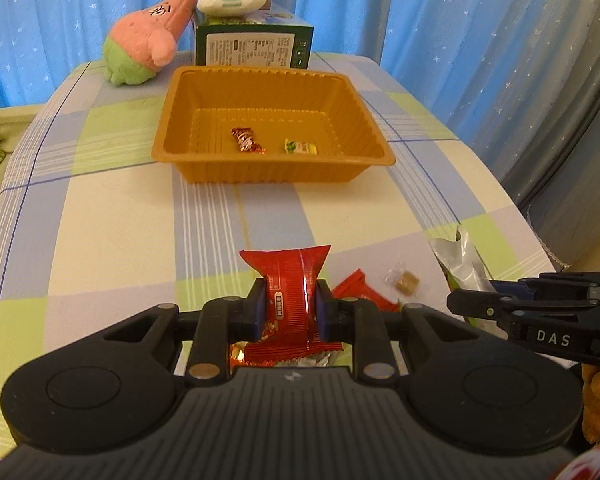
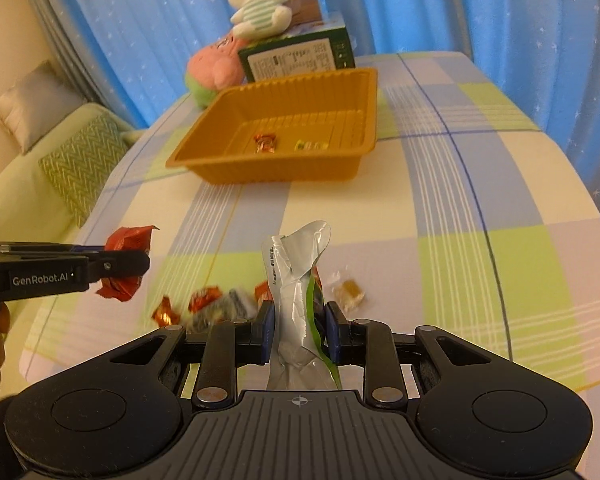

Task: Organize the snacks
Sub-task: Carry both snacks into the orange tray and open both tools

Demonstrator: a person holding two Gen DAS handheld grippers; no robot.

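The left gripper [image 1: 290,312] is seen clamped on a red crinkled foil snack packet [image 1: 287,280], which is pinched at its middle between the two blue-padded fingers and held clear of the table. The right gripper [image 2: 300,330] is likewise closed on a silver foil wrapper with a green inner edge [image 2: 296,276], which stands upright between its pads, its torn top flaring above them.

Just beyond the right gripper, a small tan candy in clear wrapping [image 2: 349,291] lies on the cloth. To its left, several loose sweets in red-orange foil [image 2: 166,311] and one blurred silver piece [image 2: 236,305] are scattered close together. In the left wrist view, a flat red packet [image 1: 358,286] lies just beside the held one.

Everything rests on a table covered with a checked cloth of pale blue, green and cream squares [image 1: 112,216]. Further back, near the middle of the table, an orange ribbed plastic tray [image 1: 272,120] is placed. Two snacks lie inside it, apart from each other: a red-brown foil candy [image 1: 247,141] and a yellow-green wrapped candy [image 1: 301,147].

Behind the tray stands a dark green box with a white label [image 1: 254,46], on which a white plush rabbit in a striped shirt [image 2: 260,2] is seated. A pink and green plush star [image 1: 144,46] leans beside the box. Blue star-printed curtains [image 1: 440,20] hang behind.
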